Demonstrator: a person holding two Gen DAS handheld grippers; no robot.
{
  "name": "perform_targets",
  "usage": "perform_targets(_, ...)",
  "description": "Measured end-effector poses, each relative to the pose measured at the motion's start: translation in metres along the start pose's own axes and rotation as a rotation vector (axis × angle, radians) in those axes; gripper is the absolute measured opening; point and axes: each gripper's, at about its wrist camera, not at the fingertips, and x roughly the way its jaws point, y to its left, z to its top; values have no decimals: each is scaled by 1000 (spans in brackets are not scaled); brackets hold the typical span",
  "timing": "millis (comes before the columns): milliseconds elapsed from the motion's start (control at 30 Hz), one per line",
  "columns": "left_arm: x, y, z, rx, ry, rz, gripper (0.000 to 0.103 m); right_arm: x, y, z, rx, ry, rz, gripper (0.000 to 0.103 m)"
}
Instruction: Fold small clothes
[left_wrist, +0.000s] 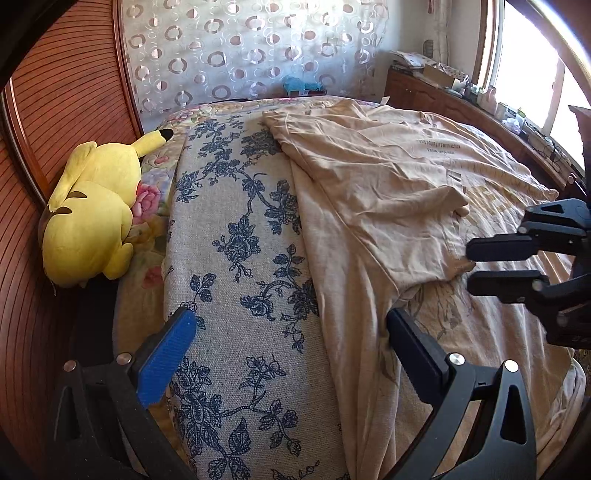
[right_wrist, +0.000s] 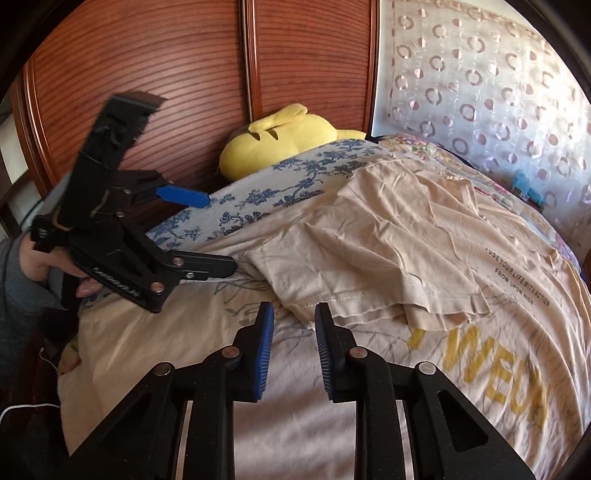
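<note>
At the far left, past the left fingertip of the left gripper (left_wrist: 288, 325), a yellow plush toy (left_wrist: 92, 218) lies against the wooden wardrobe doors (left_wrist: 74, 92). The left gripper's jaws stand wide apart with nothing between them, only the blue-flowered blanket (left_wrist: 240, 240) beneath. Its right finger (left_wrist: 413, 350) sits just beside the lower edge of the beige T-shirt (left_wrist: 369, 192), which is spread on the bed to the right of the blanket, one side folded over onto itself.

In the right wrist view, a hand (right_wrist: 55, 266) in a grey sleeve grips the left gripper's handle at the left. The right gripper (right_wrist: 294, 314) points at the folded sleeve's hem (right_wrist: 347, 299). Its jaws are narrow, not fully closed, and the blue pads (right_wrist: 264, 354) hold no cloth; the hem lies just ahead of the fingertips, slightly toward the right finger. Further right, yellow letters (right_wrist: 491, 373) and a line of small dark print (right_wrist: 517, 280) show on the shirt's front. A patterned curtain (right_wrist: 480, 74) hangs beyond.
</note>
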Motion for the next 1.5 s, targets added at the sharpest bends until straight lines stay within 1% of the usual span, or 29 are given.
perform_targets(133,0,0,0,-2,-2,2,103,14,1,1,-12,28,-14,16)
perform_targets(200,0,0,-1,-4,-4,3,103,16,2,2,-12,24,-25,11)
perform_targets(267,-1,1,-1,-6,-5,4,103,14,4,2,-11,23,-16,5)
perform_targets(300,-1,1,-1,-7,-6,4,103,13,5,2,-17,20,-15,4)
perform_targets(500,-3,2,-4,-21,-15,15,103,-14,12,-13,-7,-10,21,4)
perform_targets(667,-2,3,-4,-29,-14,21,103,-15,8,-22,24,4,-16,4)
perform_targets(833,-3,3,-5,-37,-18,27,103,-38,-11,-33,114,-44,-3,25)
perform_targets(900,-4,4,-6,-44,-22,32,103,-51,-21,-42,148,-65,-11,41)
perform_targets(933,-5,4,-6,-48,-26,37,103,-58,-26,-48,165,-73,-15,44)
perform_targets(1000,-10,4,-6,-54,-54,56,103,-70,-38,-59,194,-81,-46,48)
perform_targets(1067,-18,1,-4,-41,-88,72,103,-85,-50,-71,215,-85,-100,51)
perform_targets(1167,-31,-6,1,-34,-136,102,102,-106,-69,-92,257,-95,-162,51)
perform_targets(1233,-41,-12,7,-31,-168,94,102,-122,-83,-106,292,-100,-204,52)
perform_targets(1367,-62,-36,24,12,-225,63,102,-154,-116,-136,390,-124,-284,52)
perform_targets(1433,-65,-53,32,42,-239,30,103,-169,-133,-153,447,-135,-320,52)
perform_targets(1500,-60,-72,40,73,-237,-6,103,-184,-148,-170,488,-138,-368,52)
